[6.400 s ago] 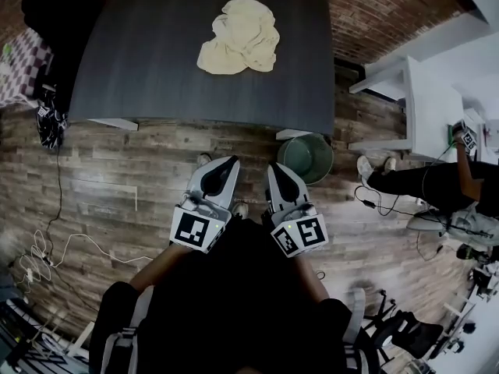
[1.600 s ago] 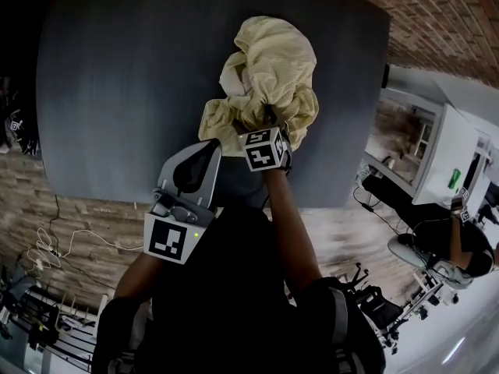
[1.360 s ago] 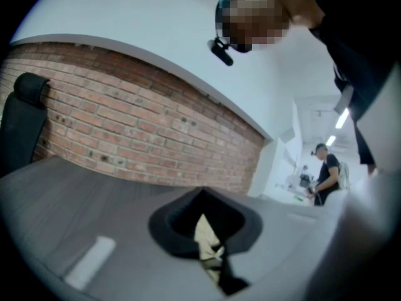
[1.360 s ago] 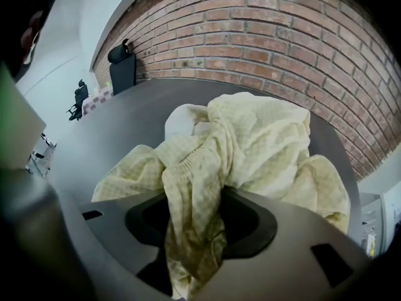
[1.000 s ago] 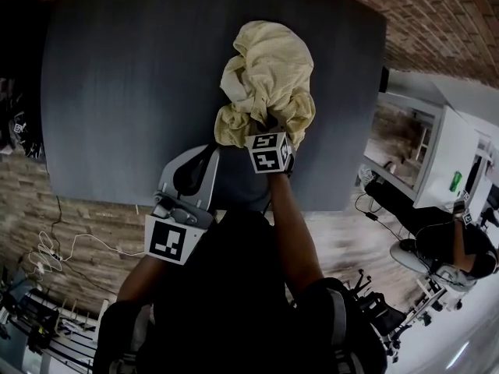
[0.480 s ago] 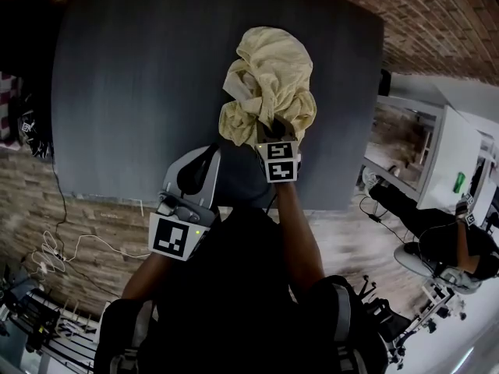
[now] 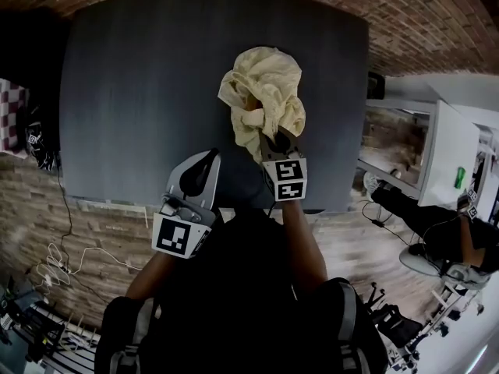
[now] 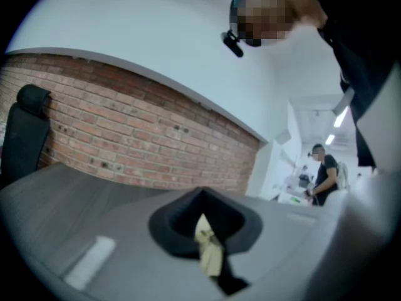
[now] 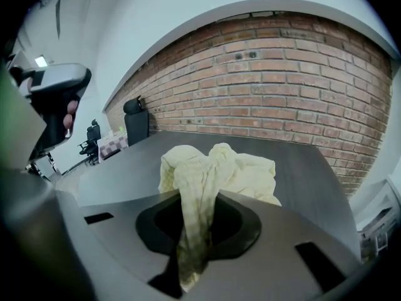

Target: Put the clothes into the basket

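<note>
Biggest thing in front of you is the dark grey surface, with the brick wall running behind it and wood-plank floor on your side. A white cabinet sits off to the right, and another person is down by it.

The pale yellow cloth is bunched up around the middle of the surface, a bit right of centre. Its near end is drawn into a narrow rope that runs straight into your right gripper, and the rest looks heaped on the surface beyond it. That gripper tilts downward and its jaws are clamped on the rope of fabric; they've just been squeezing in tighter on it.

Your left gripper hangs over the near edge of the surface, just left of the right one and clear of the cloth, with its jaws drawn together. Its own view shows a yellowish sliver in the slit between them, but I can't tell if that's pinched or just showing beyond.
</note>
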Demonstrator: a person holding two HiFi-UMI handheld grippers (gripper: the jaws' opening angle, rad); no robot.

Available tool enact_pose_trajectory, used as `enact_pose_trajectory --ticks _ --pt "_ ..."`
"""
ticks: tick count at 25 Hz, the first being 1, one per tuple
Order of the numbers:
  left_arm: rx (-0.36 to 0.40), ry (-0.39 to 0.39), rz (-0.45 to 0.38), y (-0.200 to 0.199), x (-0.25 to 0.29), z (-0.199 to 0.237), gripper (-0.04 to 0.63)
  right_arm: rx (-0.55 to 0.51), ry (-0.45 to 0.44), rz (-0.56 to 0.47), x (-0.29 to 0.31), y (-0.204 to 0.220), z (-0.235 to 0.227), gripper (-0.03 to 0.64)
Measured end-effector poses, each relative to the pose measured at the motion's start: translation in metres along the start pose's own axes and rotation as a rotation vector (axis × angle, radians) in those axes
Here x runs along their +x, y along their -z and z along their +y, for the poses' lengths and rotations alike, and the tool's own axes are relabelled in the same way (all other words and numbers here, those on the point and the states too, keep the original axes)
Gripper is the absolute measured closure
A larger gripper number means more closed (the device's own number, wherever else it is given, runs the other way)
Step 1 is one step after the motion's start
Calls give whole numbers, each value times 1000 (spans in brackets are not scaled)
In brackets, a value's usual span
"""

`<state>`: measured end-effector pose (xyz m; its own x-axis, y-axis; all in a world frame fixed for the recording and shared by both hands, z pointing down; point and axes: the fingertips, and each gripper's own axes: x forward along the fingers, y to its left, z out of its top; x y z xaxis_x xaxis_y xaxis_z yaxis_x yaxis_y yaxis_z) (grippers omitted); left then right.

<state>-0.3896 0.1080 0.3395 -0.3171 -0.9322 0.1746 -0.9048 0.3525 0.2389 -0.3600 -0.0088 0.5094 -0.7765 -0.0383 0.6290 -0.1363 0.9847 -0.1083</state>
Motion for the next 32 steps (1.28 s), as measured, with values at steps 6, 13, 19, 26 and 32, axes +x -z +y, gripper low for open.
enact_pose_trajectory --ticks 6,13,19,26,32 --pt "13 43 -30 -8 0 -24 592 3 0 -69 -37 -13 0 561" --pt "23 8 -42 -19 -2 -33 592 -11 -1 -126 -75 -25 -1 561" --pt "41 10 -45 -24 -9 -51 592 4 -2 -180 -106 -28 1 560" --pt "27 -4 -87 -40 -14 -63 593 28 12 -240 -141 -32 -4 560" --pt "60 37 -86 -36 -18 -99 592 45 27 -281 -178 -26 -8 560"
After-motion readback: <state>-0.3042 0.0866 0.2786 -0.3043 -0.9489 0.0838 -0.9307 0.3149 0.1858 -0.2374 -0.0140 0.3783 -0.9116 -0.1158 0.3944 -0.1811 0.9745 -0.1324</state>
